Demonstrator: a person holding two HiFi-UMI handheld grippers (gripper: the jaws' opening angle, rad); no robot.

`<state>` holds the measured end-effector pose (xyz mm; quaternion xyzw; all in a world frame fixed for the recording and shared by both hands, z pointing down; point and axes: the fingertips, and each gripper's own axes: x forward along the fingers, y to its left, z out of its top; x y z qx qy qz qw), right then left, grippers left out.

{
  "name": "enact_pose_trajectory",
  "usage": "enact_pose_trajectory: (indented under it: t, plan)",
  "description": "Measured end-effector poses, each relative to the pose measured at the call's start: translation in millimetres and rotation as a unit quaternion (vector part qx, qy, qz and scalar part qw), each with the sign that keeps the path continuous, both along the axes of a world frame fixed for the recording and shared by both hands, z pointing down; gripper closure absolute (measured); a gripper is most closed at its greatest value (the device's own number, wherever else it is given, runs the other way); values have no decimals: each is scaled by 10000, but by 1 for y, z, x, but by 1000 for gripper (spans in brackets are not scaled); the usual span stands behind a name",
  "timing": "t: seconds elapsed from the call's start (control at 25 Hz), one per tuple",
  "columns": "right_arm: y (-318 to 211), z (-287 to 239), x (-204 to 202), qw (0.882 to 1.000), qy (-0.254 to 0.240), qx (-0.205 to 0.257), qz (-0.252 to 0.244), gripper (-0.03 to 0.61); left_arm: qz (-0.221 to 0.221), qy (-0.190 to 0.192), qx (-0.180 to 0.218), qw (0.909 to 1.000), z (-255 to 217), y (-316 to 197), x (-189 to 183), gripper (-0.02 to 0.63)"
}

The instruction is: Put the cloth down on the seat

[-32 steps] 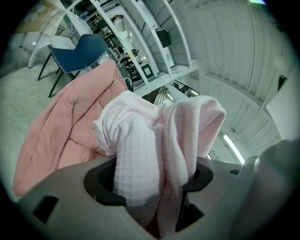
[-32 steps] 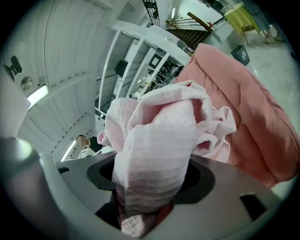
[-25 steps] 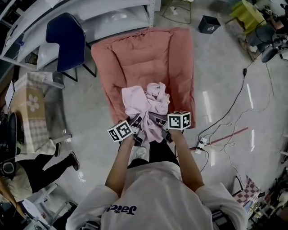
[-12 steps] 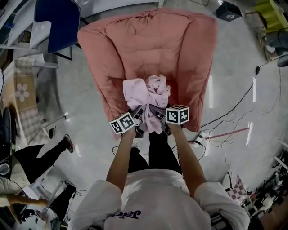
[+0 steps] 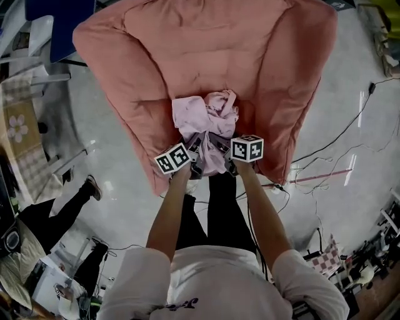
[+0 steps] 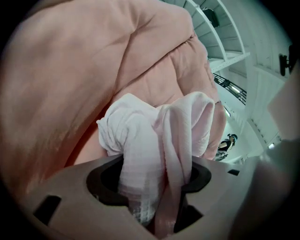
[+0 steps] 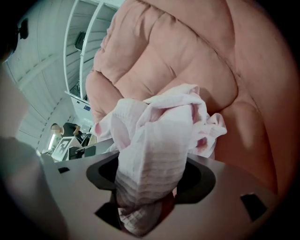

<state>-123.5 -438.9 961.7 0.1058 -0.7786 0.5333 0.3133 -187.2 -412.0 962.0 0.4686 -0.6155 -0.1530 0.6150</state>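
Note:
A crumpled pale pink cloth [image 5: 203, 115] hangs bunched over the front of the salmon-pink padded seat [image 5: 206, 56], and whether it touches the cushion I cannot tell. My left gripper [image 5: 195, 145] grips its near left part, and its jaws are closing with the cloth [image 6: 150, 136] wadded between them. My right gripper [image 5: 220, 144] is shut on the near right part. In the right gripper view the waffle-weave cloth [image 7: 154, 136] fills the jaws, with the seat [image 7: 197, 56] behind it. The seat's back [image 6: 70, 70] fills the left gripper view.
A blue chair [image 5: 56, 19] stands at the back left beside a table with a checked cover [image 5: 15, 119]. Another person [image 5: 62, 206] sits at the lower left. Cables [image 5: 337, 144] trail over the grey floor on the right. White shelving [image 6: 225, 42] stands behind the seat.
Both grippers have carried the cloth forward, from the seat's front edge to over its cushion. The seat now looms larger in the head view.

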Motion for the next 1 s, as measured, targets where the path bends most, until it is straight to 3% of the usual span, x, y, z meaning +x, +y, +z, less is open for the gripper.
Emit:
enact_pose_trajectory:
  t: [0.28, 0.44, 0.64, 0.8, 1.0]
  plan:
    - [1, 74, 0, 9989, 446, 13, -120, 281, 163, -50, -251, 9995, 74, 2, -4, 328]
    - [5, 104, 13, 9968, 781, 80, -177, 275, 553, -398, -350, 9971, 101, 7, 4, 328]
    - [3, 128, 33, 9928, 1168, 246, -68, 247, 1136, -893, -652, 9874, 117, 5, 20, 328]
    - [2, 124, 38, 9896, 1334, 525, -75, 236, 1097, -723, -728, 9887, 113, 6, 19, 304]
    - [0, 96, 51, 9805, 1647, 1051, -191, 235, 719, -350, -828, 9934, 89, 22, 11, 245]
